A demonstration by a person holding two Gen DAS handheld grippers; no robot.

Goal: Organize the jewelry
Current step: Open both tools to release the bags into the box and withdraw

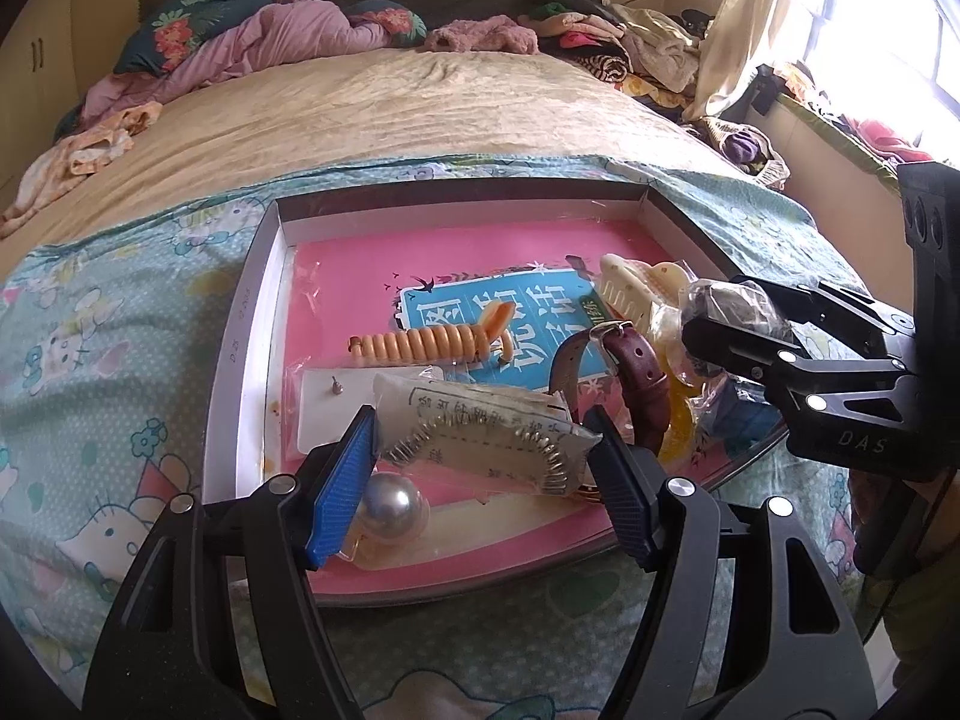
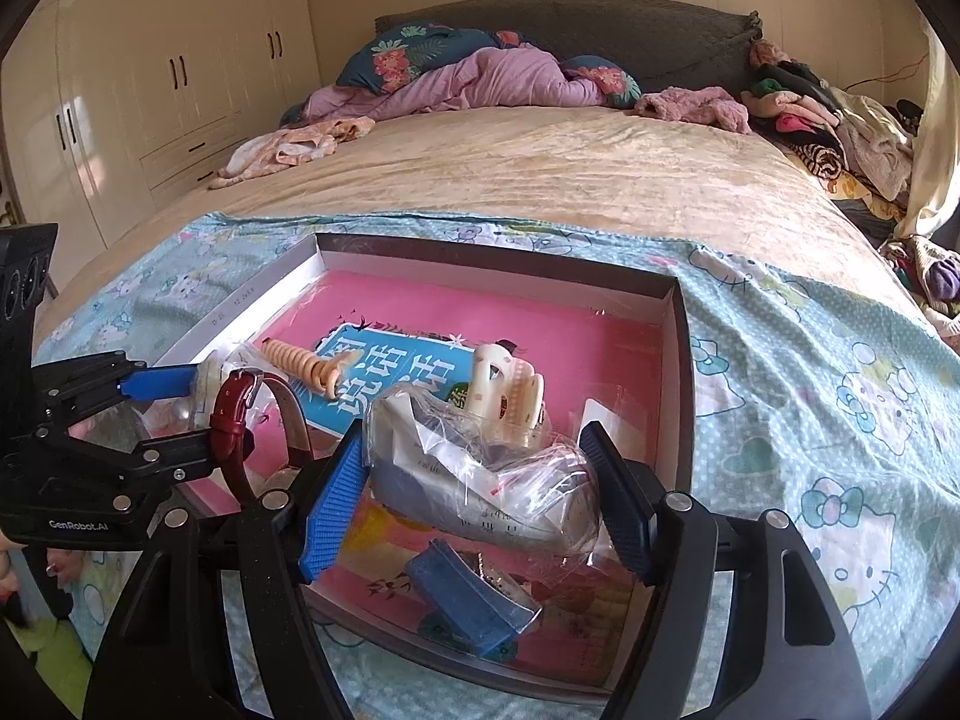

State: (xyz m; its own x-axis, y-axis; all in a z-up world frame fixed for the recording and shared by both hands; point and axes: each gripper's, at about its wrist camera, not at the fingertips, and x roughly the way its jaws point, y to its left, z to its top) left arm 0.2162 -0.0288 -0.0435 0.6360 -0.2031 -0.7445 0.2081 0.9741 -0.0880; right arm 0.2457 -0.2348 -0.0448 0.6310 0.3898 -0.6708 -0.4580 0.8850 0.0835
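Left gripper (image 1: 483, 468): clenched a clear bag (image 1: 480, 426) holding a metal chain.
Right gripper (image 2: 474, 489): grasped a crumpled bag (image 2: 480, 474); contents unclear.
Tray (image 1: 240, 360): near edge hidden behind both.
Watch (image 1: 636, 384): beside left gripper, dial hidden.

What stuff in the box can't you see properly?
- Left wrist view: the silver ball is partly behind the left gripper's finger.
- Left wrist view: the watch face is hidden behind the paper packet.
- Right wrist view: the plastic bag's contents are blurred by crinkled wrap.
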